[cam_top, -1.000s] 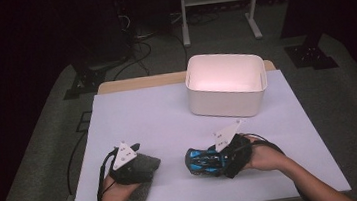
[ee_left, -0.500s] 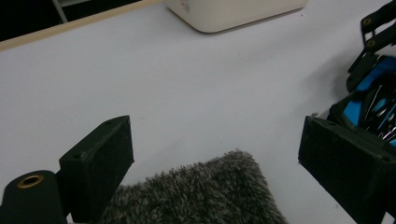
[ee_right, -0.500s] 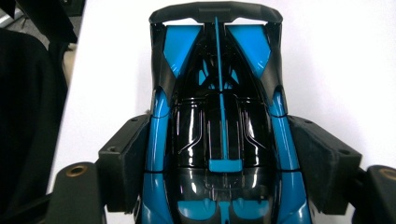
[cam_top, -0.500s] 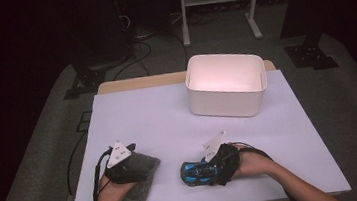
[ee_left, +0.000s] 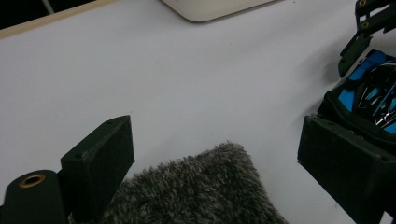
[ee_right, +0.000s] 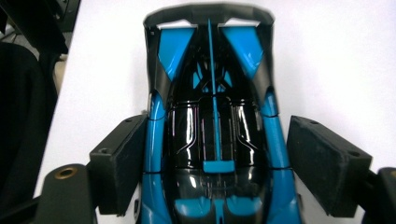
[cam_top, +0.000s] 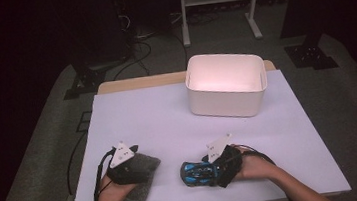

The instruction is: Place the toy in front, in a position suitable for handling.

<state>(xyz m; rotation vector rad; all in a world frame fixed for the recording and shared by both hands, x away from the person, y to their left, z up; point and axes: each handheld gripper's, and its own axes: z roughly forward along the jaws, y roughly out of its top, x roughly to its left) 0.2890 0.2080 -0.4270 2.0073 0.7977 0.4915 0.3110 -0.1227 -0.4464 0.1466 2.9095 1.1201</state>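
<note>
table [cam_top: 168, 116]: white top, wooden edge showing at the far side; dark floor and cables around it.
bin [cam_top: 226, 84]: white, open top, far-right part of the table, well apart from both grippers. Its rounded lower corner shows at the top of the left gripper view [ee_left: 210, 9].
toy car [cam_top: 197, 172]: blue and black, near edge of the table, on the person's side of the bin and a bit left of it. In the right gripper view [ee_right: 212, 140] its roof faces the camera and its rear wing points away.
right gripper [cam_top: 205, 170]: held in the person's right hand [cam_top: 253, 165], pointing left along the table's near edge. Jaws part-open, one on each side of the car. Left jaw sits against the car's flank, right jaw has a thin gap to it. Can't tell if it actually grips. It also shows at the right edge of the left gripper view [ee_left: 364, 32].
cloth [cam_top: 142, 179]: grey, fuzzy, lying flat at the near-left of the table, left of the car. Shows low in the left gripper view [ee_left: 201, 191].
left gripper [cam_top: 140, 165]: held in the person's left hand [cam_top: 113, 193], over the cloth, well left of the bin. Jaws wide apart, nothing between them but the cloth's far end and bare table. From its own camera [ee_left: 215, 154] the left jaw is just beside the cloth's edge; contact unclear.
gap: the two grippers are near each other, not touching, the car between them.
</note>
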